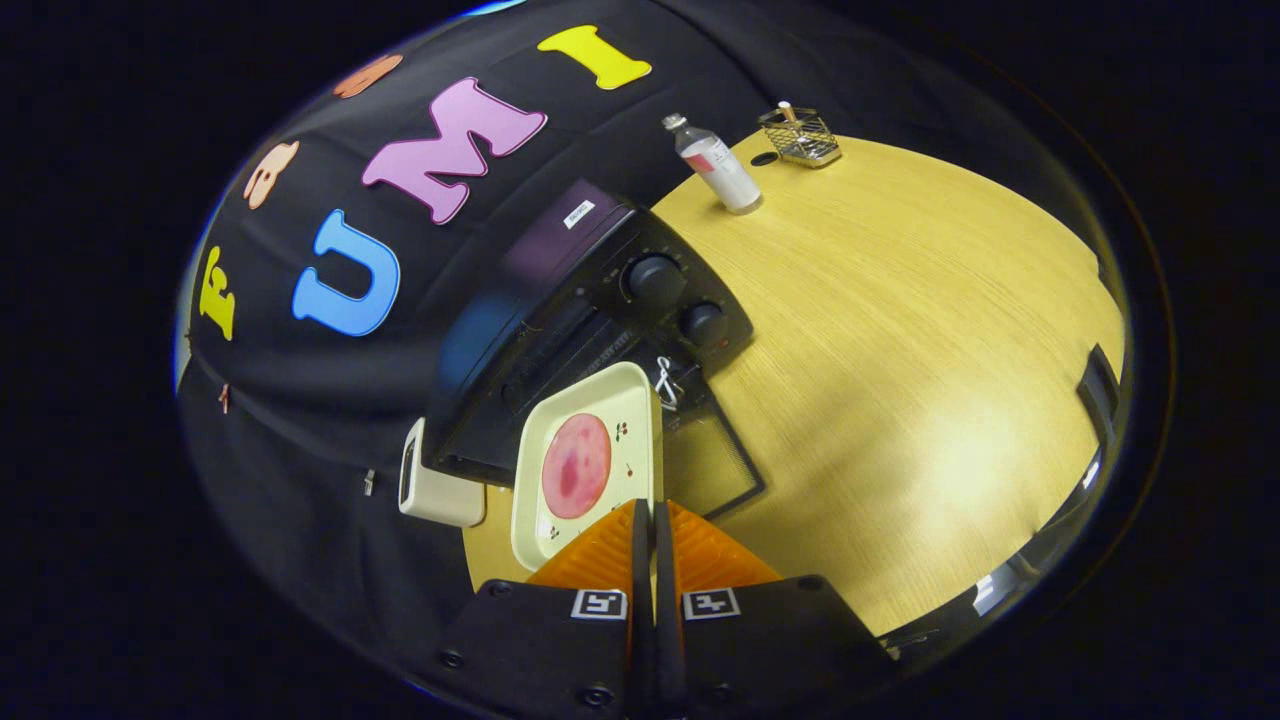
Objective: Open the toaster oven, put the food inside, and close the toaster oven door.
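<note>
My gripper (655, 520) closed tight on near rim of cream tray (590, 460), fingers nearly meeting. Pink round slice (576, 465) lies flat on tray. Tray held level over lowered door (715, 460) of toaster oven (590, 320), far edge at oven mouth. Risks, as I judge: thin edge grip lets tray pivot or sag; tilt slides slice off; far corner catches oven frame; white cord loop (667, 385) beside tray could snag.

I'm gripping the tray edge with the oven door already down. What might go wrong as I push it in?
1. The gripper pinches only the rim of the tray, so it may tilt or slip.
2. The food slice lies loose and might slide.
3. The tray's far corner could catch on the toaster oven opening or the lowered door.
</note>
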`<state>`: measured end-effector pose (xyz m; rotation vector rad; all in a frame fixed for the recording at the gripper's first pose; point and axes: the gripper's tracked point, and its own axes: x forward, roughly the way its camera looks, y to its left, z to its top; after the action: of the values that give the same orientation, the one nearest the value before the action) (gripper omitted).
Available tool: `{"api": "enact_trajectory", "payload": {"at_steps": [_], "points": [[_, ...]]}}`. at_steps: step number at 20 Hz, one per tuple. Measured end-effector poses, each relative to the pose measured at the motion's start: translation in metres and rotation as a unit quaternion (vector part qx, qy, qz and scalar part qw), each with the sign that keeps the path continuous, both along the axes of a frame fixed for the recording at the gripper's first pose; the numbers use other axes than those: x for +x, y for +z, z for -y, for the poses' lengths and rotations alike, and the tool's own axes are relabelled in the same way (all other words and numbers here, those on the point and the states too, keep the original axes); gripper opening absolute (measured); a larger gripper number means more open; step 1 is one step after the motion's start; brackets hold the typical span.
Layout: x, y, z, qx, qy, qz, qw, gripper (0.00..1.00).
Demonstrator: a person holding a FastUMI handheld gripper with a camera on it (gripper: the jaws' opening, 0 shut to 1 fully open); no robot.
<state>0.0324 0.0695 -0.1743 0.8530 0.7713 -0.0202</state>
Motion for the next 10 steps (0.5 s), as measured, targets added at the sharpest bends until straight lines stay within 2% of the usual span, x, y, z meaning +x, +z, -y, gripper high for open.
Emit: {"api": "enact_trajectory", "payload": {"at_steps": [4, 10], "points": [[0.03, -0.013, -0.027, 0.01, -0.025, -0.006, 1.0, 0.06], [0.081, -0.017, -0.051, 0.025, -0.086, 0.018, 0.996, 0.06]]}}
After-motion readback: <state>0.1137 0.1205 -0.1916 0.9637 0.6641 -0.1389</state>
